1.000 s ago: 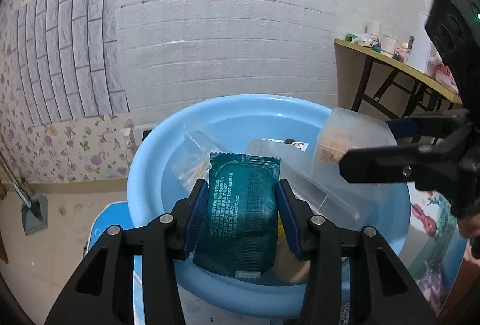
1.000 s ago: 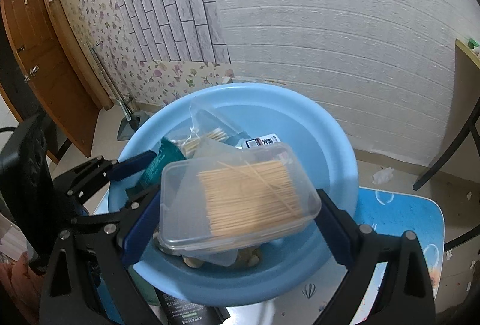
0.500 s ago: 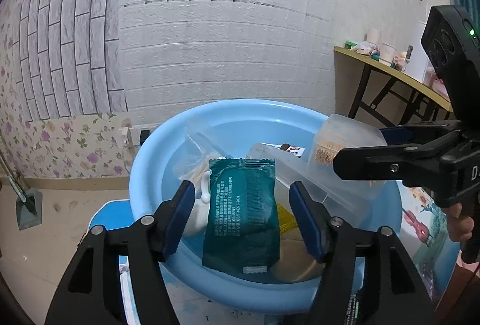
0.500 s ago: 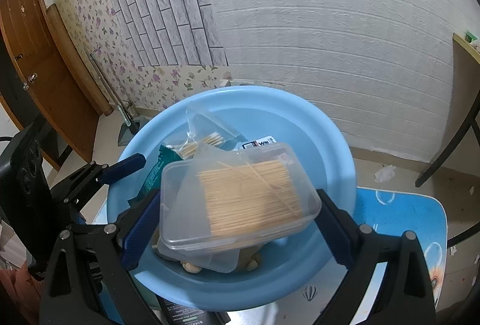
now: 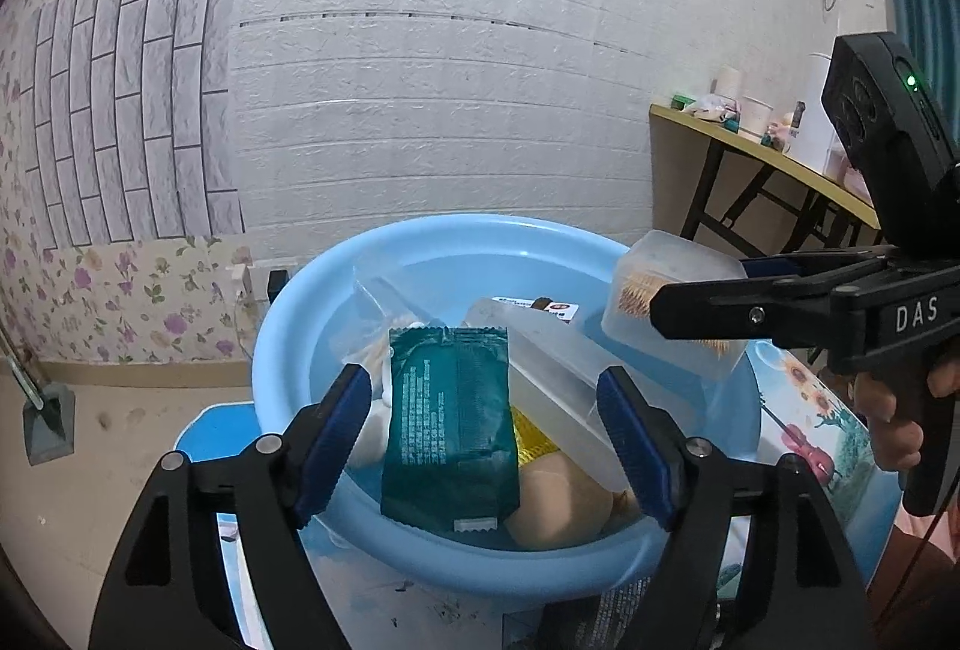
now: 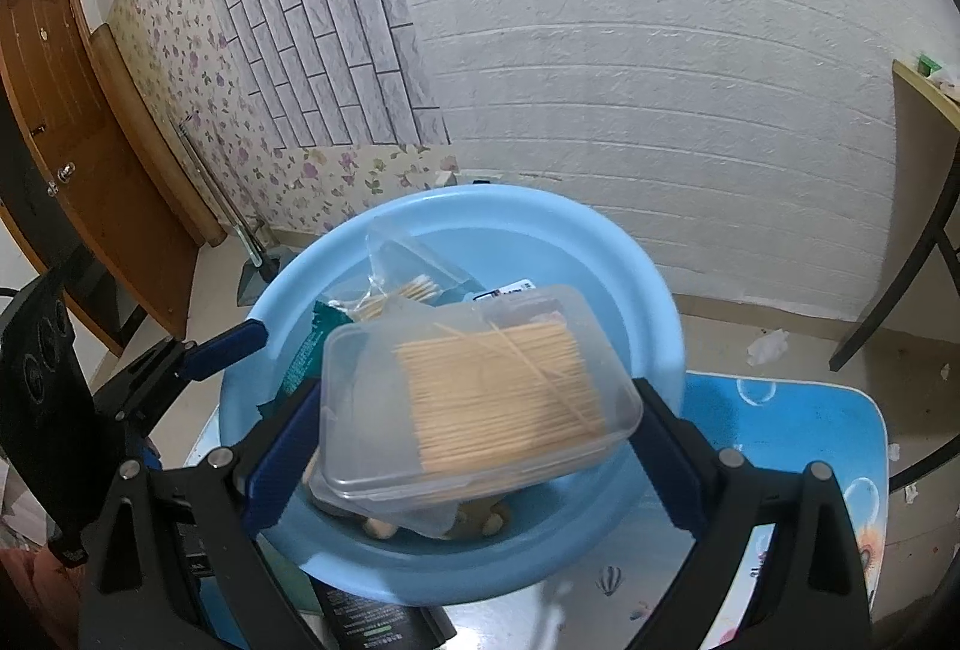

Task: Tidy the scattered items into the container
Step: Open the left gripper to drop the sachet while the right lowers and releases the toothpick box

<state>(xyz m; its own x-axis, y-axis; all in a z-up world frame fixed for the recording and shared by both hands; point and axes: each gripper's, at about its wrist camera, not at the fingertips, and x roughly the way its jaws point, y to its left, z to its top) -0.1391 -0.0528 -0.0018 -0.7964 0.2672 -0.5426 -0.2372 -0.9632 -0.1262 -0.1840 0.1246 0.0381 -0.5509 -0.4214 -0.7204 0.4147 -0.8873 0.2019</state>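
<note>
In the left wrist view, the left gripper (image 5: 480, 428) is seen with jaws opening, its pads clear of the green packet (image 5: 450, 422) that lies between them in the blue basin (image 5: 282, 350). At 3 o'clock, the toothpick box (image 5: 666, 302) is seen pinched.

In the right wrist view, the toothpick box (image 6: 480, 398) is clamped by the right gripper (image 6: 480, 446) above the basin (image 6: 654, 302); the packet (image 6: 306, 350) lies at 9 o'clock.

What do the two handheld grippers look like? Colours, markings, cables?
Both match: matte black angular frames with silver pivot screws and blue ribbed pads lining the jaws. The right gripper carries white "DAS" lettering on its pistol-style body, a black camera box with a lit green LED on top, and a thin dark cable below the handle. The left gripper shows no lettering.
</note>
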